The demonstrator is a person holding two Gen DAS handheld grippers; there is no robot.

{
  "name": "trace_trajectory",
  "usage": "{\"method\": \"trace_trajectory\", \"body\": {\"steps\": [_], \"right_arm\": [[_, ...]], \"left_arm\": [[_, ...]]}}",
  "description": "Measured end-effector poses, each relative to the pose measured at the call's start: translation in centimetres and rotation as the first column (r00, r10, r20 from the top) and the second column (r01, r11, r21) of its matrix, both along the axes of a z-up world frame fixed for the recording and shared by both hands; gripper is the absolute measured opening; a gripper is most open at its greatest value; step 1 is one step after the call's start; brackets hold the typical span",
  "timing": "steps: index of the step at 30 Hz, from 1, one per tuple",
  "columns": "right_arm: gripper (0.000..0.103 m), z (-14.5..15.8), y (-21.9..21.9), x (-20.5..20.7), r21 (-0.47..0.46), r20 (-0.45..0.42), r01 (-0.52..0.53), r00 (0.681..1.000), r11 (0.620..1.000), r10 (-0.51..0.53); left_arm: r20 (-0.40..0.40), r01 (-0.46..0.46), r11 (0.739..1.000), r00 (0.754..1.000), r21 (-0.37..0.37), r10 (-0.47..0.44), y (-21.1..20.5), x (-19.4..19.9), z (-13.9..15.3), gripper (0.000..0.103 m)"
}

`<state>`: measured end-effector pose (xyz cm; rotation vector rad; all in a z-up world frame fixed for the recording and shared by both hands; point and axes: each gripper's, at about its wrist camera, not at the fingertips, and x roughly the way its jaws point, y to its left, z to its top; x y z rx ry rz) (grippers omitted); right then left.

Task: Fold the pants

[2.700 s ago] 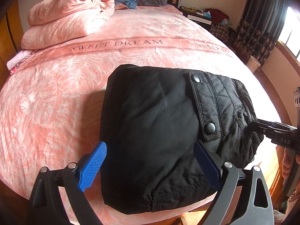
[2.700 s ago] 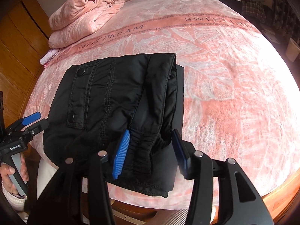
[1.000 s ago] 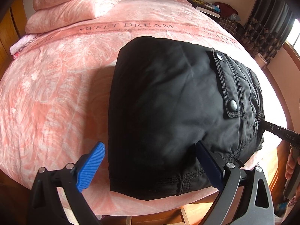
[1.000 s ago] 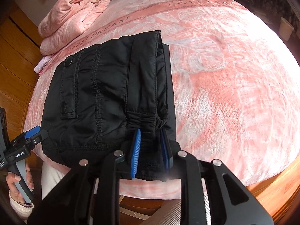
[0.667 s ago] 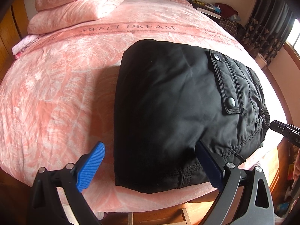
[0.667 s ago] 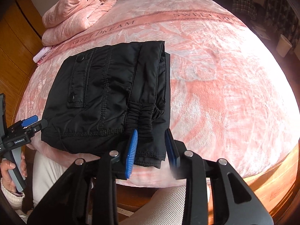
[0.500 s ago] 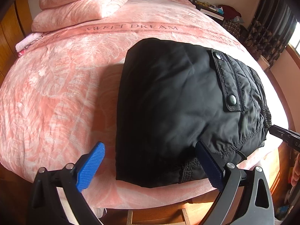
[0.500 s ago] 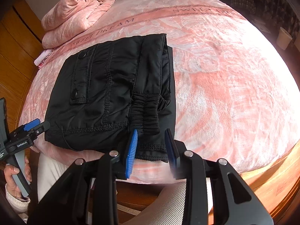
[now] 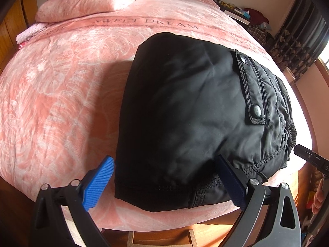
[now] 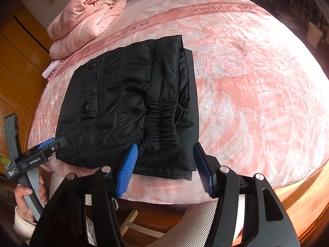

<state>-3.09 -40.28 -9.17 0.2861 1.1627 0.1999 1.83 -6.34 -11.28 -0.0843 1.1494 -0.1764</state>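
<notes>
Black padded pants (image 10: 127, 103) lie folded into a thick rectangle on the pink bed cover, near the bed's front edge, snap pocket up. In the left wrist view the pants (image 9: 185, 113) fill the middle. My left gripper (image 9: 164, 183) is open wide, its blue pads either side of the near left corner and not pressing. My right gripper (image 10: 165, 169) is opening, with the near hem by the elastic cuff (image 10: 162, 129) lying loose between its pads. From the right wrist view the left gripper (image 10: 53, 144) shows at the pants' left corner, held by a hand (image 10: 26, 193).
A folded pink quilt (image 10: 86, 18) lies at the far left of the bed (image 10: 257, 82), with loose clothes behind it. Wooden wardrobe doors (image 10: 18, 65) stand on the left. The wooden bed frame (image 10: 304, 193) and a person's knee (image 10: 205, 222) lie below the gripper.
My right gripper was shut on the pants' hem by the elastic cuff; it has let go and its pads now stand well apart. The left gripper stayed open.
</notes>
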Motion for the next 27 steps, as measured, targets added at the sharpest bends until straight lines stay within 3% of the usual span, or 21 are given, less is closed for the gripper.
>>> {"method": "trace_trajectory", "body": {"steps": [3, 6, 12, 15, 19, 27], "right_arm": [[0.058, -1.3, 0.6, 0.8, 0.049, -0.028, -0.015, 0.999, 0.999, 0.016], [0.044, -1.7, 0.7, 1.2, 0.07, -0.02, -0.006, 1.0, 0.998, 0.007], [0.029, 0.0, -0.7, 0.3, 0.111, 0.032, 0.021, 0.999, 0.994, -0.025], [0.028, 0.4, -1.2, 0.3, 0.076, 0.039, 0.035, 0.999, 0.996, -0.038], [0.03, -1.7, -0.4, 0.8, 0.036, -0.013, 0.015, 1.0, 0.999, -0.014], [0.035, -0.2, -0.3, 0.5, 0.031, 0.0, 0.005, 1.0, 1.0, -0.005]], "left_arm": [[-0.004, -0.002, 1.0, 1.0, -0.009, 0.002, 0.1, 0.0, -0.1, 0.099], [-0.006, 0.0, 1.0, 1.0, -0.012, 0.0, 0.3, 0.0, -0.2, 0.099], [-0.013, 0.009, 1.0, 1.0, -0.008, -0.009, 0.6, -0.1, 0.3, 0.099], [0.005, 0.014, 1.0, 1.0, -0.003, -0.014, 0.7, -0.2, 1.0, 0.099], [-0.031, 0.022, 1.0, 0.999, -0.022, -0.023, 0.8, 0.2, 0.2, 0.099], [-0.08, 0.015, 0.992, 0.996, -0.127, -0.025, 3.0, 1.4, 0.8, 0.099]]}}
